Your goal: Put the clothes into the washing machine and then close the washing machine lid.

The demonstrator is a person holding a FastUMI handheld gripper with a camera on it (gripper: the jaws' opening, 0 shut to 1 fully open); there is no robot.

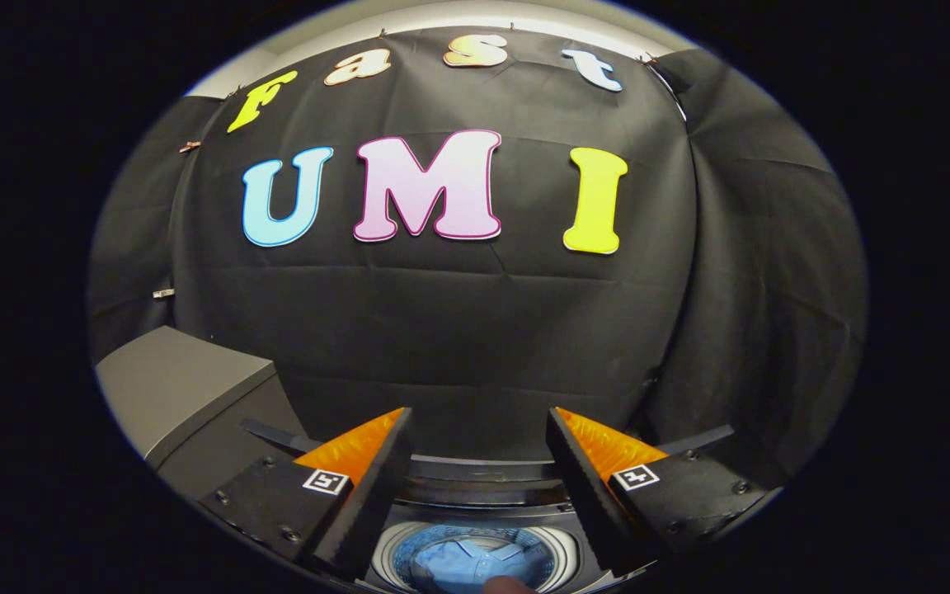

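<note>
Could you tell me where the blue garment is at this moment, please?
In the gripper view, the blue garment lies inside the washing machine drum, below and between the open, empty jaws of the gripper.

My spread fingers (376, 487) are covering both sides of the washing machine (475, 483), whose drum is running off below. The blue garment (463, 561) inside is showing only partly; I am not making out what it is.
</note>
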